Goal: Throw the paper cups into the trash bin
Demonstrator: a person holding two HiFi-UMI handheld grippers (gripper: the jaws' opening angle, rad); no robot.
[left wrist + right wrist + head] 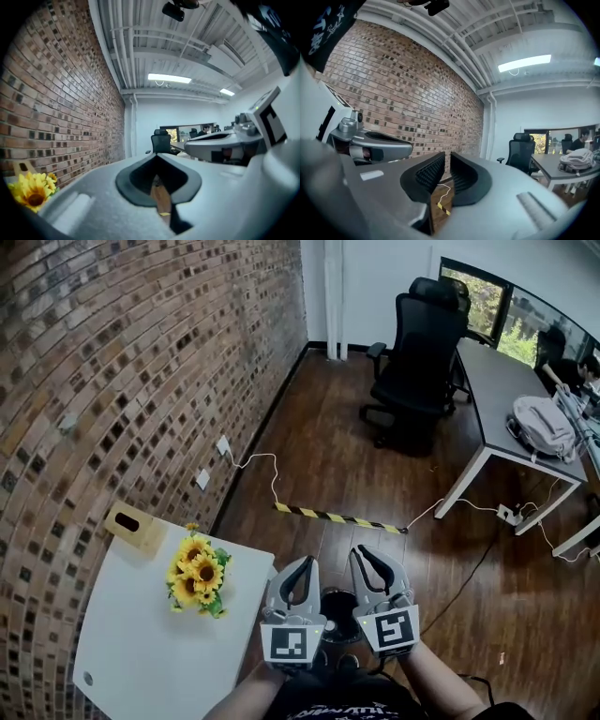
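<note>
**Brick-walled office with a wooden floor: both grippers empty, paper cups nowhere in view**

Head view: the left gripper (305,563) and right gripper (362,553) sit side by side close to the body, beside the white table (131,662) with sunflowers (198,576). The dark round rim (337,599) below and between them is probably the trash bin, so the cups may already be inside.
Left gripper view: the jaws are pressed together on nothing, aimed level at the room.
Right gripper view: the jaws are drawn almost together, with only a thin slit showing floor, and nothing is pinched. That suits hands with nothing left to carry.
</note>
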